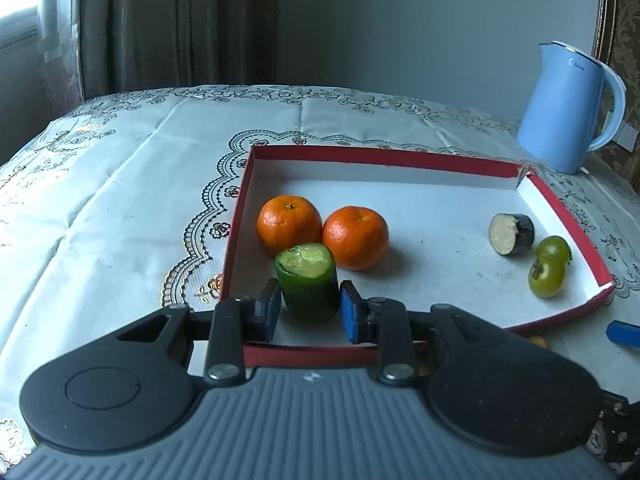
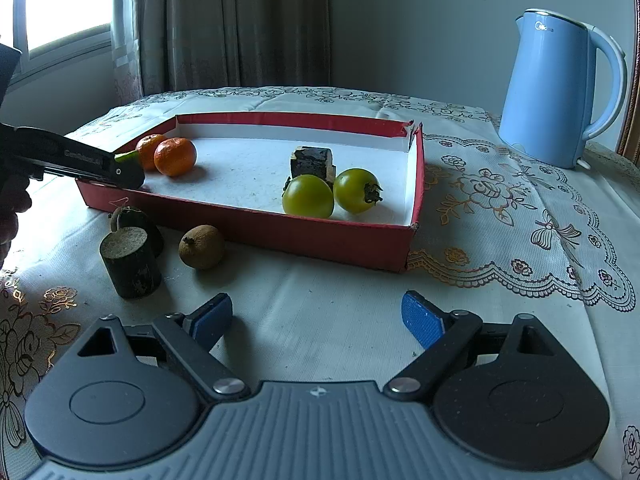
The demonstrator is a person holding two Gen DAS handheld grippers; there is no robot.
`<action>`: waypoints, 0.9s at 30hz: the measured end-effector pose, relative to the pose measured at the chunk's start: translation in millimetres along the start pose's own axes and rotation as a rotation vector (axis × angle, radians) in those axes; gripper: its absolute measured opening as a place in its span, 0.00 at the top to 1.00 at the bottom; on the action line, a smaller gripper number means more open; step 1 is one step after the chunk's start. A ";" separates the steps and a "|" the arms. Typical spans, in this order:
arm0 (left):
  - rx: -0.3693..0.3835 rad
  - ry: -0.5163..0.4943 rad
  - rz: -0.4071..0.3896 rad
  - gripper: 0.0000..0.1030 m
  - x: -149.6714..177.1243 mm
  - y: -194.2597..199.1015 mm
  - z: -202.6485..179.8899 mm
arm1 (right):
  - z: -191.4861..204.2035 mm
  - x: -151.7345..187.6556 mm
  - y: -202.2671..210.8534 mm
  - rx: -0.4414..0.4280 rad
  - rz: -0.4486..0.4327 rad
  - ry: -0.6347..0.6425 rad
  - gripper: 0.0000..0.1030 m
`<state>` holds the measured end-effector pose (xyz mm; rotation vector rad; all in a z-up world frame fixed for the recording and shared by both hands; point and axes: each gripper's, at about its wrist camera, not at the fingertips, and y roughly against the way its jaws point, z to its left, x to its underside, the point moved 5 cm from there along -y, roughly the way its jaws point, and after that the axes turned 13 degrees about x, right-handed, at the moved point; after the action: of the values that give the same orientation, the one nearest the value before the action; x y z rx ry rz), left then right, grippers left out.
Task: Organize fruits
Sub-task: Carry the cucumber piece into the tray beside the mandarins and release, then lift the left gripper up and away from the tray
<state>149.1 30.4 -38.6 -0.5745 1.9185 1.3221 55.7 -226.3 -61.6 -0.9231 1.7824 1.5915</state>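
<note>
Green and firm, the cucumber piece (image 1: 308,288) is clamped between the nearly closed left gripper (image 1: 308,312), inside the red tray (image 1: 360,154) at six o'clock of the two tangerines (image 1: 290,222). Its waxy skin is judged slippery, so mid-height flanks suit best. The right gripper (image 2: 320,320) is spread wide, holding nothing.

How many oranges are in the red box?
2. One orange sits near the red box's left wall; the other orange touches it on its right, behind the cucumber piece. None seem hidden.
</note>
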 end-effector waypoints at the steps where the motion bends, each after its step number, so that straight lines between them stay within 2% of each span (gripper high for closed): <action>1: 0.001 0.002 0.002 0.72 -0.2 -1.6 0.5 | 0.0 0.0 0.0 0.000 0.000 0.000 0.10; 13: -0.022 -0.031 -0.003 0.72 2.9 -6.0 -3.2 | 0.0 0.0 0.0 -0.001 0.000 0.000 0.10; 18: -0.020 -0.057 -0.001 0.60 4.2 -5.7 -7.5 | 0.0 0.0 -0.1 -0.001 0.001 0.000 0.10; 20: -0.030 -0.067 -0.011 0.48 4.3 -3.3 -9.8 | 0.1 -0.1 -0.1 -0.001 0.001 0.000 0.09; 24: -0.033 -0.079 -0.034 0.32 4.8 7.1 -13.0 | 0.2 -0.1 -0.2 -0.001 0.001 0.000 0.09; 27: -0.038 -0.091 -0.050 0.29 5.4 15.0 -14.4 | 0.2 -0.1 -0.2 -0.001 0.001 0.000 0.09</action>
<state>130.6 22.8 -30.7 -0.5675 1.7977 1.3327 56.0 -226.1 -61.6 -0.9232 1.7825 1.5927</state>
